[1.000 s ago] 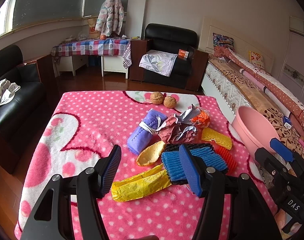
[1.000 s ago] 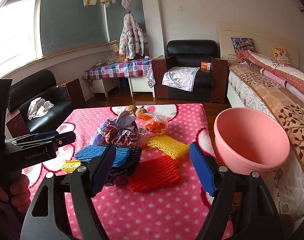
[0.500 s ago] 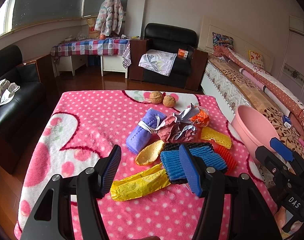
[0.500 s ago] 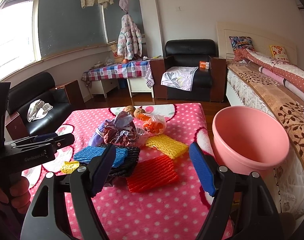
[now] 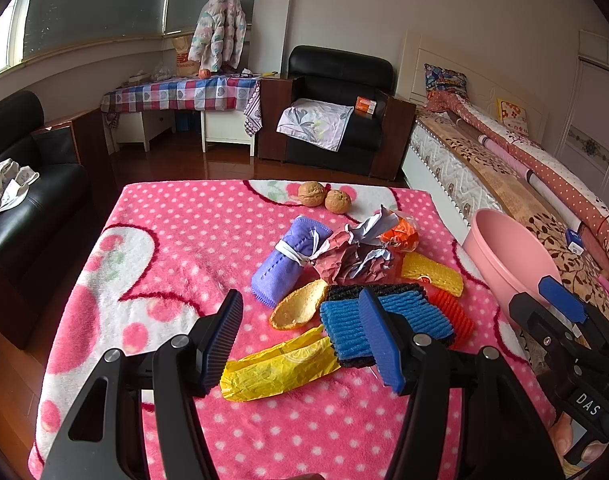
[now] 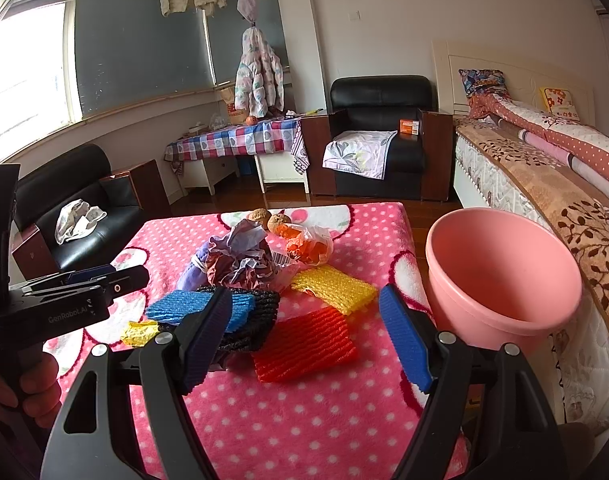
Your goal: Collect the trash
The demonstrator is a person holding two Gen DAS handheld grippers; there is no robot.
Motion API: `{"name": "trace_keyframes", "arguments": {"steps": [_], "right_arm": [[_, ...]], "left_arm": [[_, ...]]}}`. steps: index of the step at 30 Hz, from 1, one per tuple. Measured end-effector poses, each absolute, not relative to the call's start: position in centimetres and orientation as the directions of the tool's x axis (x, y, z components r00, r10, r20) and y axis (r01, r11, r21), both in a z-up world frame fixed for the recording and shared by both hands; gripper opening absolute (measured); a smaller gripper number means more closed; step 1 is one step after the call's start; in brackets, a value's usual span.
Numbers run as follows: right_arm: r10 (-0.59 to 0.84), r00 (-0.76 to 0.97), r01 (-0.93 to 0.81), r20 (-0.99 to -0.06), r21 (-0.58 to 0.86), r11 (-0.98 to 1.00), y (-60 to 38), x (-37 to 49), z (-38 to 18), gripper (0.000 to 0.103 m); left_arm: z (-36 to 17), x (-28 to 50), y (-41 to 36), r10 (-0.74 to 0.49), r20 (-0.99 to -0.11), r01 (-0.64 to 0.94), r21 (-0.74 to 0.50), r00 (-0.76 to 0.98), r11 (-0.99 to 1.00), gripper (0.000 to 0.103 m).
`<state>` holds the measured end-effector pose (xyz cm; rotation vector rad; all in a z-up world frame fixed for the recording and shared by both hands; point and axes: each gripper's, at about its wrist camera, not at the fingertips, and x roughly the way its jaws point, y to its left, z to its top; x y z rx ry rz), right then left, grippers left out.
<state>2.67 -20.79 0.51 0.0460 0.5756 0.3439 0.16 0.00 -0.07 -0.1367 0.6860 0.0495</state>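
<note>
The left gripper is spread wide with nothing between its pads. Just beyond the gap lies a yellow wrapper, and behind its right fingertip sits a blue foam net stacked on a black foam net. Slightly further out, ahead of the gap, is an orange peel-like shell, then a rolled purple cloth and a crumpled maroon paper. Past those are an orange plastic bag and two walnuts near the far edge of the pink dotted blanket.

The right gripper is likewise wide open and empty. A red foam net lies directly in the gap between its pads, closest of all. Just beyond that is a yellow foam net, and the blue and black nets sit behind its left fingertip. To the right of its right fingertip, off the blanket's edge, stands the pink basin, which looks empty as far as its inside shows.

Judging by this, the collecting has hardly begun: every piece of trash lies on the blanket and nothing is in the basin. All of the pickups appear left to do, and the red net looks the handiest first grab for the right gripper.
</note>
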Motion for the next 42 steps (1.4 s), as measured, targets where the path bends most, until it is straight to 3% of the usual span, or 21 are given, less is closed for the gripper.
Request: {"name": "trace_keyframes", "arguments": {"steps": [20,30,35,42], "right_arm": [[0.322,0.775,-0.277,-0.545,0.165,0.947,-21.7,2.6,-0.2,0.076],[0.340,0.739,-0.271,-0.581,0.206,0.940,-22.2,3.4,-1.1,0.076],[0.359,0.727,-0.281,-0.585,0.224,0.933,-22.4,3.6,-1.4,0.076],[0.360,0.718,-0.271,-0.596,0.236,0.933,-22.9,3.8,-1.9,0.076]], "left_arm": [[-0.2,-0.2,-0.3,-0.057,-0.616,-0.014,-0.109,0.786,0.994,0.060],[-0.1,-1.2,-1.1,-0.226,-0.610,0.198,-0.115,0.760,0.974,0.059],[-0.6,-0.6,-3.7,-0.295,-0.618,0.315,-0.081,0.729,0.946,0.054],[-2.7,1.7,-6.1,-0.288,-0.673,0.371,-0.021,0.681,0.928,0.054]]}}
